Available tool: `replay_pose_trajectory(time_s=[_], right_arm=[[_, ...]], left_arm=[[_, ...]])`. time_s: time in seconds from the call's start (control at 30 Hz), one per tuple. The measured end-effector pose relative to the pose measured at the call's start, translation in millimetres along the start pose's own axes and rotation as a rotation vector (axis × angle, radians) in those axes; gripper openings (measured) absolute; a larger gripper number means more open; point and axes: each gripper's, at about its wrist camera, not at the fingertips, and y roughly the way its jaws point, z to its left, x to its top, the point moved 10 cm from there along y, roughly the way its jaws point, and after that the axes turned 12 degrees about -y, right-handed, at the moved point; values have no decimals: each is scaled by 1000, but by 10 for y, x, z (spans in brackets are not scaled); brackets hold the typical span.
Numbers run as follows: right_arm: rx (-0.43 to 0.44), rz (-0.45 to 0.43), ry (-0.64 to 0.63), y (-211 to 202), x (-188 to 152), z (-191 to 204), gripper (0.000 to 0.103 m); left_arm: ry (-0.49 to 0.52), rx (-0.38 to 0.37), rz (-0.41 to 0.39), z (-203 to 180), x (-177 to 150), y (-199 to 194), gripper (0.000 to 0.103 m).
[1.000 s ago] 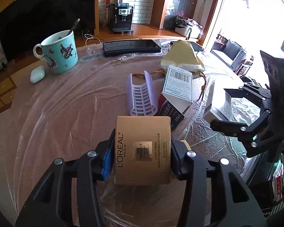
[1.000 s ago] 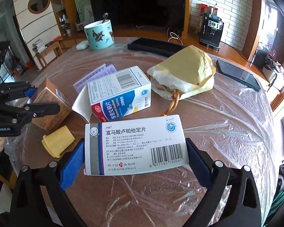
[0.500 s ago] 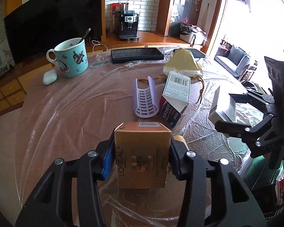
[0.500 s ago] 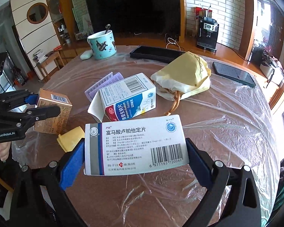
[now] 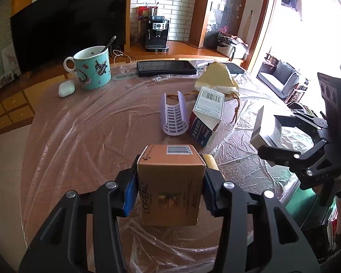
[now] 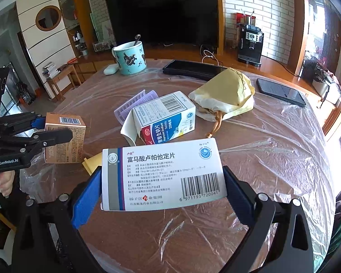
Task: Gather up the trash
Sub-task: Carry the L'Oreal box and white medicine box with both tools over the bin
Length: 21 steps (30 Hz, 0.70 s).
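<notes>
The left gripper [image 5: 170,182] has its fingers pinching the brown carton [image 5: 170,186] clear of the counter [image 5: 79,136], and the right gripper [image 6: 162,188] has its fingers pinching the white medicine box [image 6: 162,175]. Ahead of the fingers the open pill box [image 6: 168,118], the lilac tray [image 5: 174,116] and a yellow scrap [image 6: 92,163] remain to collect; judging by the near counter edge, there is open room to draw both back.

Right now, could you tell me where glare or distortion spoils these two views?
Left wrist view: the window at right is blown out white, and fisheye bends the table edge. Right wrist view: evenly lit, print on the white medicine box is sharp; plastic sheet shows mild sheen; corners vignette black.
</notes>
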Motion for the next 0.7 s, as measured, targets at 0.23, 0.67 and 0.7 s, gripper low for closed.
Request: replay_pose_trajectory(time_s=[0.23,0.67,0.7], right_arm=[[17,-15,-6,-132,-51,113,96],[57,-65,-17,-610,-246,388,96],[61,-70,-19,-653,-262,415,96]], left_arm=[[3,-10,-7,-71,-96,-160,48],[30,-82,-26,-343,-358,-571,48],[32,-88,-27,-362,-375,-600,48]])
